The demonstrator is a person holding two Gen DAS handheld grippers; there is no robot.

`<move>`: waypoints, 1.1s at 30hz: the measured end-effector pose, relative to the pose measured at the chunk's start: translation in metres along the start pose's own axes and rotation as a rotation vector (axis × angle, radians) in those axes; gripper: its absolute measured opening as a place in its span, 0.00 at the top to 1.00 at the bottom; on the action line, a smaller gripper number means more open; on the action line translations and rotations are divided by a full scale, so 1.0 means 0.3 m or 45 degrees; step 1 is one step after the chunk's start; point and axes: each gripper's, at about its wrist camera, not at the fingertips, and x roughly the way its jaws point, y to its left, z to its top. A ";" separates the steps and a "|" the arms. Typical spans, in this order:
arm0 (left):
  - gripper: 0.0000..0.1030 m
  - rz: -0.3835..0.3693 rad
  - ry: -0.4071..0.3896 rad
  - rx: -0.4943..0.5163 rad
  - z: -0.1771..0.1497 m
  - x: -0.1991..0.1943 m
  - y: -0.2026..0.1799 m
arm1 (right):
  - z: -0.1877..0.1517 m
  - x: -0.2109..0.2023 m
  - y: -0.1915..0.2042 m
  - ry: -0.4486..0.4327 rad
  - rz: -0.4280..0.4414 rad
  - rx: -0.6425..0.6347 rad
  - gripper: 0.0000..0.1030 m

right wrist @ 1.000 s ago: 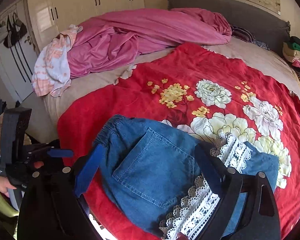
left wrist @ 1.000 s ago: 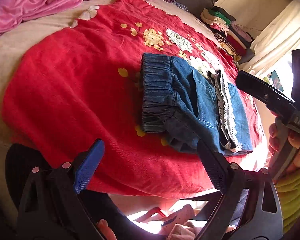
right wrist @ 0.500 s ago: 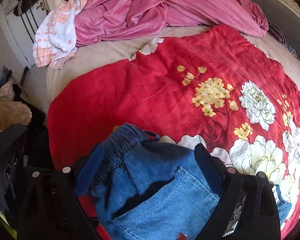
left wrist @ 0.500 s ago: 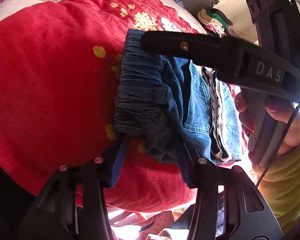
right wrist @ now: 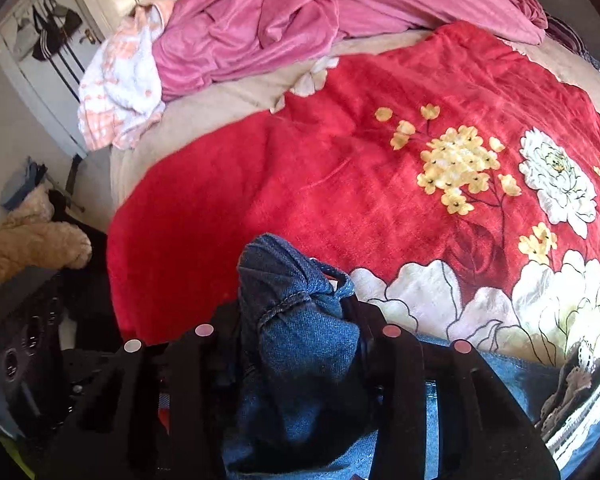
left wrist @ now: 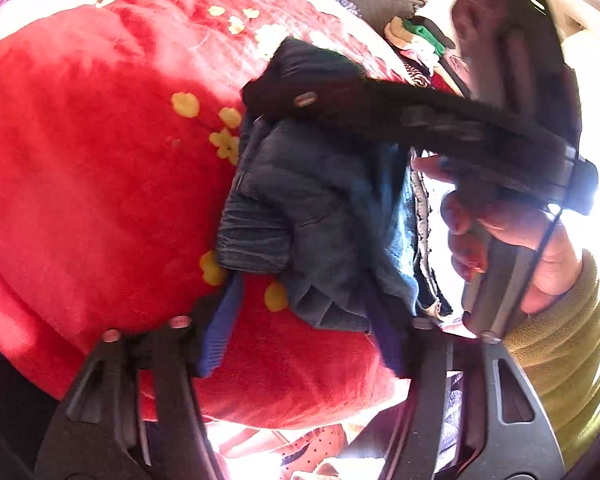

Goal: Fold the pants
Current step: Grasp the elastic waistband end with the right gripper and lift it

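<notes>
Folded blue denim pants (left wrist: pixel 320 208) with a white lace trim (left wrist: pixel 422 208) lie on a red floral blanket (left wrist: pixel 80 160) near the bed's edge. My left gripper (left wrist: pixel 302 292) straddles their near corner. Its jaws are opening, and the left blue pad (left wrist: pixel 220 320) stands clear of the cloth. My right gripper (right wrist: pixel 296 312) is closing on a bunched-up fold of the pants (right wrist: pixel 300 340), which bulges up between its black fingers. A hand (left wrist: pixel 500 220) in an olive sleeve holds that gripper over the pants' far side. The lace trim (right wrist: pixel 580 412) shows at lower right.
A pink quilt (right wrist: pixel 300 12) and a white-and-orange cloth (right wrist: pixel 120 88) lie at the bed's far side. Folded clothes (left wrist: pixel 420 40) are stacked by the headboard. A beige fluffy heap (right wrist: pixel 28 240) sits on the floor beside the bed. The blanket (right wrist: pixel 340 180) stretches bare beyond the pants.
The right gripper came down onto the pants and closed, bunching the denim between its fingers. The left gripper moved in on the near corner, narrowed, then widened again.
</notes>
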 end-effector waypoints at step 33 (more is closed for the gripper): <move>0.53 -0.118 -0.014 0.533 0.006 0.066 -0.546 | -0.522 -0.707 -0.430 -0.551 -0.131 0.486 0.31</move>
